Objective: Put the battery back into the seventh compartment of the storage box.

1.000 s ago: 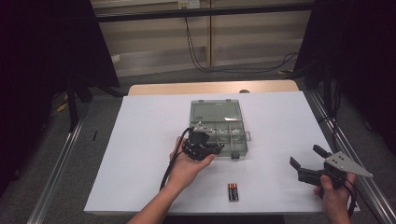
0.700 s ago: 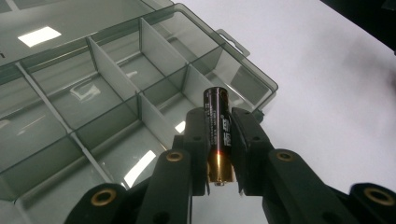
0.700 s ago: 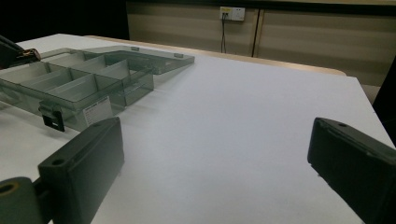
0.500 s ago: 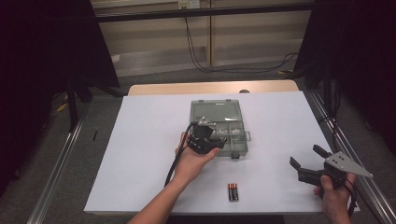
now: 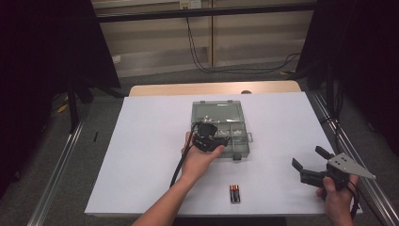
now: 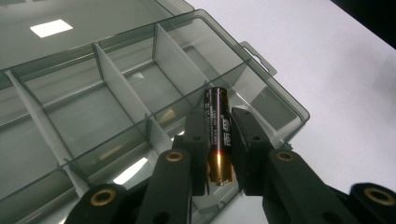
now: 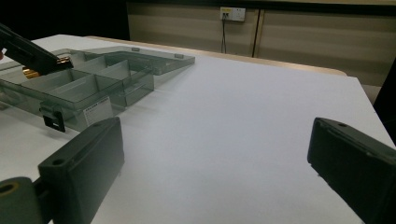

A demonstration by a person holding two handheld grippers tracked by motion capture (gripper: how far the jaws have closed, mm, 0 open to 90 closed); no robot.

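Claw state: your left claw [image 6: 219, 140] clamps a black-and-copper battery [image 6: 218, 128] lengthwise between its pads, over the near compartments of the smoky transparent organiser box [image 6: 93, 107], lid laid open. Your right claw [image 5: 311, 160] hangs wide and holds nothing, well apart near the tabletop [image 5: 150, 141] edge. Two more batteries [image 5: 235, 193] lie side by side before the box.

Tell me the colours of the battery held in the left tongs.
The battery is black with a copper-gold end, clearest in the left gripper view.
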